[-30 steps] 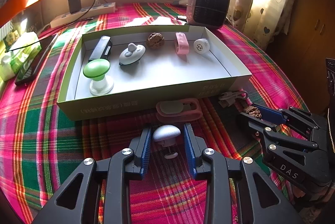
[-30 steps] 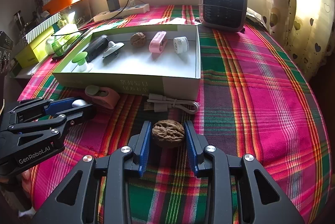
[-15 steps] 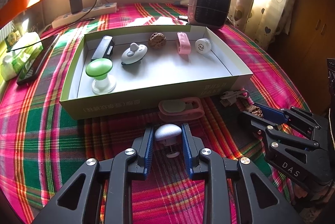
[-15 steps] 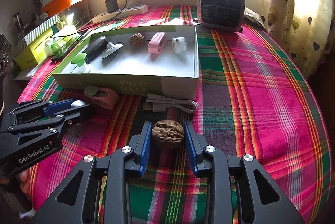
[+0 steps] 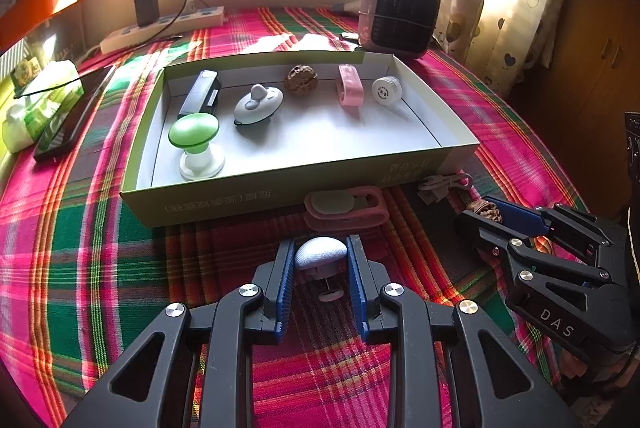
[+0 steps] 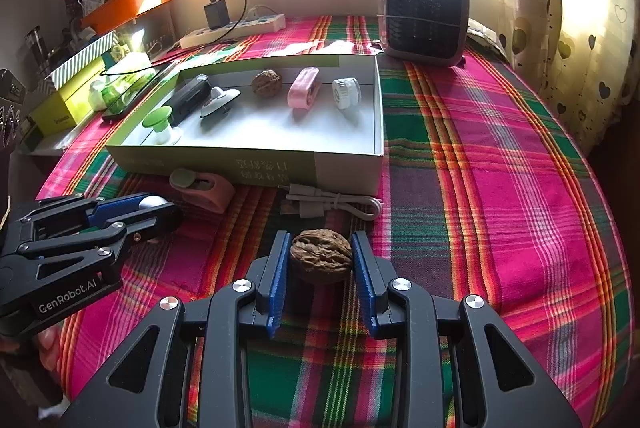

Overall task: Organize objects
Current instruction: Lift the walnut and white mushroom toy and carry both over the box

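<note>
**Two grips closing, one box waiting**

The left gripper (image 5: 321, 260) is sitting low in the centre of its own view, its blue pads narrowed onto the domed cap of a small white mushroom-shaped knob (image 5: 320, 255) — both pads look to be touching the cap, while the stem and foot are hanging between them just above the plaid tablecloth (image 5: 80, 268). Gripping the wide cap rather than the thin stem is probably giving the pads more to bear on.

The right gripper (image 6: 321, 258) is doing the same in the lower middle of its view: the jaws are partly closed and pressing on both flanks of a walnut (image 6: 321, 256), which appears to be resting on the cloth or just off it — I cannot tell which.

Above both, in the middle of each frame, the shallow green box (image 5: 280, 188) is lying open. Along its far wall a second walnut (image 5: 301, 80), a pink clip (image 5: 350, 90) and a white round cap (image 5: 386, 90) are lined up, with a green mushroom knob (image 5: 194, 134) at the left. Like seems to be going with like, so each held piece probably belongs near its twin. A pink holder (image 5: 346, 208) and a coiled cable (image 6: 332, 204) are waiting against the box's near wall.
</note>
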A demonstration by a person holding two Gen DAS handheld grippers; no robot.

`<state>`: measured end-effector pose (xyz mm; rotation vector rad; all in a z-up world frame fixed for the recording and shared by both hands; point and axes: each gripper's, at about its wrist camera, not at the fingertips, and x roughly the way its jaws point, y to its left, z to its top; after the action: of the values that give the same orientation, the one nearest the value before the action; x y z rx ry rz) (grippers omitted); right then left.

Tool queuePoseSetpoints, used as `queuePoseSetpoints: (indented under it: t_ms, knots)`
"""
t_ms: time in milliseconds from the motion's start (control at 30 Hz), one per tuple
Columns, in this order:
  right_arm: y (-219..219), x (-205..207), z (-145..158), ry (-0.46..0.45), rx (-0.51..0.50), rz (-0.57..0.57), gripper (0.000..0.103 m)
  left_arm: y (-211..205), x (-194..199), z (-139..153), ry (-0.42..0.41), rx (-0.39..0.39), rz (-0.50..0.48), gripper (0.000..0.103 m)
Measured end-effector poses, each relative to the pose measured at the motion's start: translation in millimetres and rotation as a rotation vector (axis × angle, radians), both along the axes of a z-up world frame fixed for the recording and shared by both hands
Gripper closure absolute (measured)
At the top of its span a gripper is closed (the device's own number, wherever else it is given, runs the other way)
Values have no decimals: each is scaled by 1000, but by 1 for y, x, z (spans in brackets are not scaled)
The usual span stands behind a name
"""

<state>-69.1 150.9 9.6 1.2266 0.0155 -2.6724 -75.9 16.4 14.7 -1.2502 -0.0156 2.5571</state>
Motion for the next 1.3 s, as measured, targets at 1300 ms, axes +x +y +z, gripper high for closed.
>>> queuePoseSetpoints:
  t_ms: [1300]
  knots:
    - [-26, -41, 37, 71, -28, 87, 71, -22, -25, 40, 85, 37, 50, 80]
